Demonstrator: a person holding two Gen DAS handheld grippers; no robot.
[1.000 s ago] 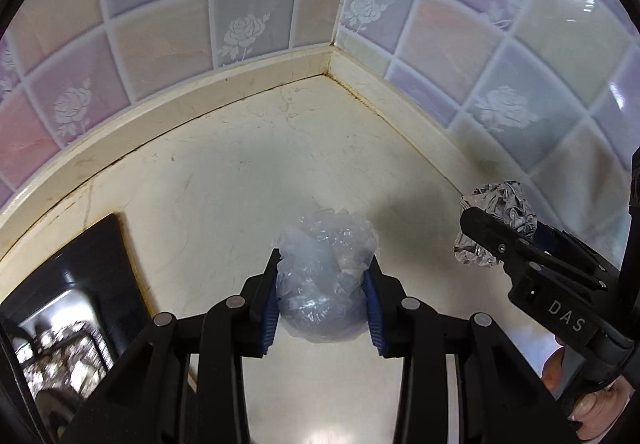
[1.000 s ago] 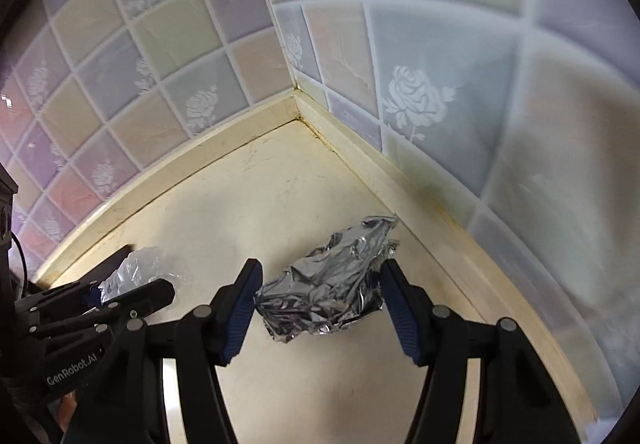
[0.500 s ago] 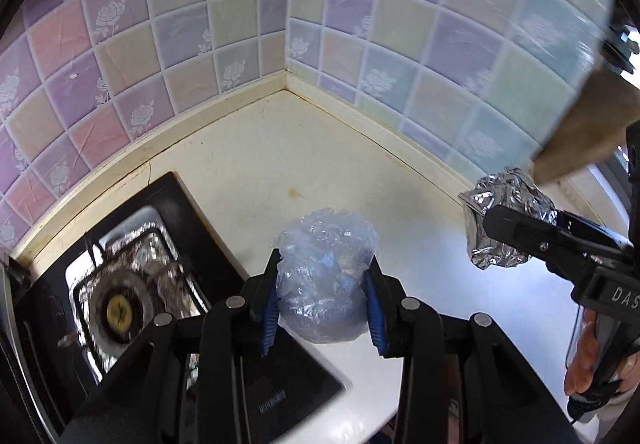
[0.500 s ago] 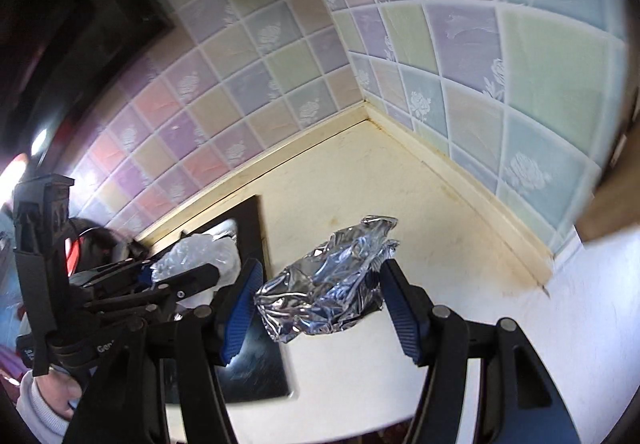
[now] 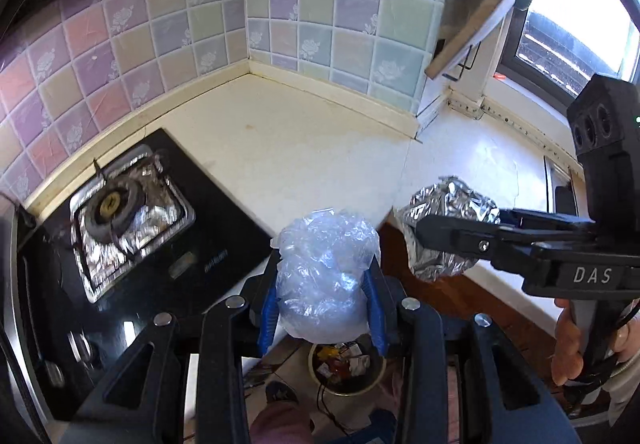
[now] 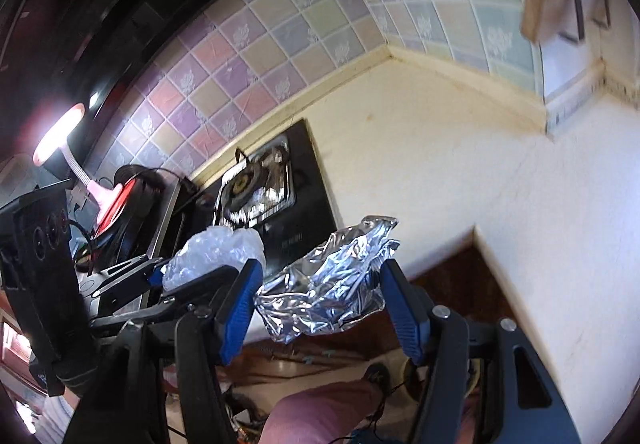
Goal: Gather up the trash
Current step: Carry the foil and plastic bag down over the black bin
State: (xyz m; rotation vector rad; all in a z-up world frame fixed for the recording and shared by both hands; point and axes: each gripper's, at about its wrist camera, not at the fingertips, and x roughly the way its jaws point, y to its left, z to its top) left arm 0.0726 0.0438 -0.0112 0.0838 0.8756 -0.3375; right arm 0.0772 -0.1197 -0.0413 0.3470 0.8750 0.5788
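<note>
**Item 1: plastic wad**. Held between the blue pads of the left tongs, jaws narrowed onto it. Crumpled clear film, roughly egg-shaped; its long axis runs forward along the fingers, and the looser, fluffier end points away from the tongs. It bulges well above and ahead of the pads.

**Item 2: foil wad**. Gripped by the right tongs, jaws set wide because the wad spans them. Its long axis lies across the jaws, pad to pad; a crinkled tip points up and forward, away from the tongs.

**Location.** Both wads hang in air off the counter edge, side by side, apart. The bin sits on the floor below and just behind the left pads.

**Risks, judged.**
- Plastic is springy and slick; a loosened squeeze could let it slip out ahead of the pads and miss the bin.
- Foil is pinched at its ends only; it may buckle in the middle and drop short.
- The bin mouth looks small; releasing both at once invites a rim bounce.
- Tongs close together could knock each other.
</note>
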